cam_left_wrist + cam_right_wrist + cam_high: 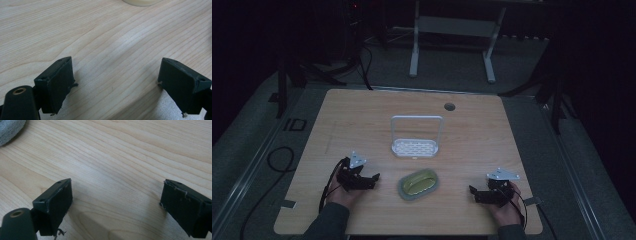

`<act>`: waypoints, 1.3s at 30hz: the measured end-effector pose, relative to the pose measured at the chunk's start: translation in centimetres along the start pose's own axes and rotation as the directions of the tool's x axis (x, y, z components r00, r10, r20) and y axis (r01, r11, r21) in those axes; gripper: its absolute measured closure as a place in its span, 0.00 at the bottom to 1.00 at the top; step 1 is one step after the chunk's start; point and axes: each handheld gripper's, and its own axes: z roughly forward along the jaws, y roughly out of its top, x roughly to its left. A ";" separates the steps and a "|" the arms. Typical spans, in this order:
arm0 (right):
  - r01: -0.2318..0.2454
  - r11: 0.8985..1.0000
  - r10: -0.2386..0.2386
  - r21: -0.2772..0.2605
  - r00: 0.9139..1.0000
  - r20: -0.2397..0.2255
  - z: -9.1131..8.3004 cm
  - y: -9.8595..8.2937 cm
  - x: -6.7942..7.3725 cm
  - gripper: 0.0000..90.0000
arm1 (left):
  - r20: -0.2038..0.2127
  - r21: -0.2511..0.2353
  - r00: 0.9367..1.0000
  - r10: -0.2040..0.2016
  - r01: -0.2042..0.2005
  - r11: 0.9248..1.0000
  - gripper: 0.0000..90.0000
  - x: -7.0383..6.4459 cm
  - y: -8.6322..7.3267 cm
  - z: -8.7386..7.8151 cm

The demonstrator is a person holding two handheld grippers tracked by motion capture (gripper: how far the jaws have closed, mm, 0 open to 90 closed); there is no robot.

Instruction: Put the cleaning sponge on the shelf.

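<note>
A grey oval dish (419,184) with a yellow-green object inside sits near the front middle of the wooden table (362,120). Behind it stands a white perforated tray with a tall loop handle (415,135). My left gripper (373,179) rests on the table left of the dish, jaws open with nothing between them (113,82). My right gripper (473,192) rests right of the dish, open too, with bare wood between its jaws (116,203). A pale rim (140,2) shows at the top of the left gripper view, and a grey edge (8,130) at the top left of the right gripper view.
A round cable hole (449,106) lies near the table's far edge. A white desk frame (452,35) stands on the floor beyond. Black cables (277,160) trail on the floor at the left. The room around the table is dark.
</note>
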 end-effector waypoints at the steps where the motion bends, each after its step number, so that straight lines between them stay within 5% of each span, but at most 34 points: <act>1: 0.000 1.000 0.000 0.000 1.000 0.000 0.0 0.0 0.0 0.11 | -0.005 -0.003 1.000 -0.003 0.003 1.000 0.17 0.0 0.0 0.0; 13: -0.001 1.000 0.001 -0.001 1.000 0.002 0.0 0.0 0.0 0.12 | -0.007 0.005 1.000 -0.003 0.003 1.000 0.39 0.1 0.1 -0.7; 24: -0.003 1.000 0.003 -0.002 1.000 0.005 0.0 0.0 0.0 0.12 | 0.048 -0.009 0.999 0.002 -0.001 1.000 0.48 -0.2 0.9 -2.3; 31: -0.002 1.000 0.002 -0.002 1.000 0.006 0.0 0.0 0.0 0.12 | 0.082 -0.013 0.996 0.041 -0.040 0.999 0.58 -0.8 1.8 -3.7; 39: -0.004 1.000 0.004 -0.002 1.000 0.007 0.0 0.0 0.0 0.12 | 0.103 -0.003 0.992 0.068 -0.068 0.998 0.58 -2.1 3.4 -4.6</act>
